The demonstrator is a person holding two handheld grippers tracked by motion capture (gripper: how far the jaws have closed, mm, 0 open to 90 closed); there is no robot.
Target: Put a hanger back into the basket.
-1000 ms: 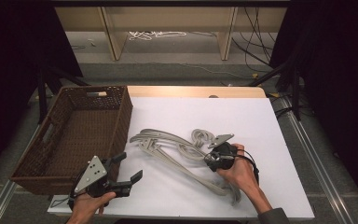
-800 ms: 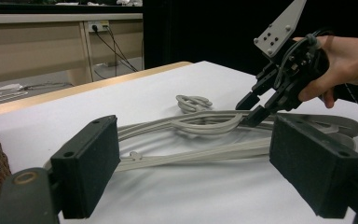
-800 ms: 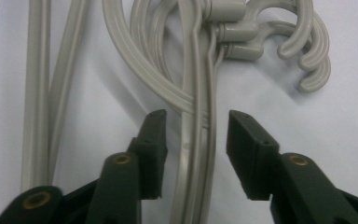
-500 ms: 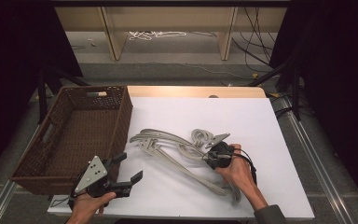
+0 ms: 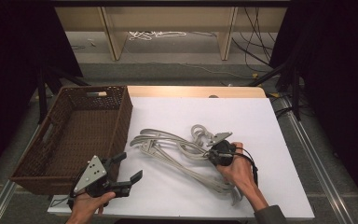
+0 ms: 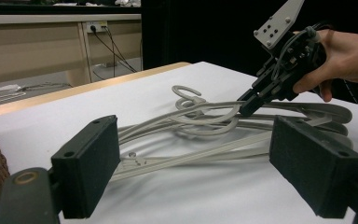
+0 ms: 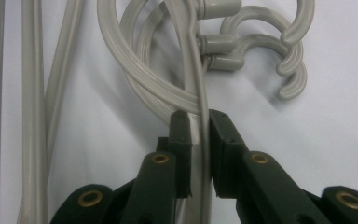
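High view: a pile of grey plastic hangers (image 5: pixel 182 151) lay on the white counter (image 5: pixel 261 121), just to the right of the brown wicker basket (image 5: pixel 74 135), which stood at the counter's left edge. The right claw (image 5: pixel 213 150) sat on the pile's right side, beside the cluster of hooks, held by the right hand (image 5: pixel 237 170). The left claw (image 5: pixel 129 169) hovered near the counter's front edge, below the pile and just beside the basket's front corner, held by the left hand (image 5: pixel 86 203); its jaws stood wide apart with nothing between them.

Left gripper view: the left claw's (image 6: pixel 193 163) two black pads framed the pile of hangers (image 6: pixel 205 140) from a distance, touching nothing. Beyond the pile, the right claw (image 6: pixel 249 100) pointed steeply down onto one hanger's curved arm, close to the hooks.

Right gripper view: the right claw (image 7: pixel 198 121) had just been closing, and its jaws were narrowed onto a thin grey arm of one hanger (image 7: pixel 199 93), with both pads pressing on that arm. The hooks (image 7: pixel 279 51) of three hangers lay stacked just beyond the jaw tips, up and to the right of them, against the white counter (image 7: pixel 335 116)
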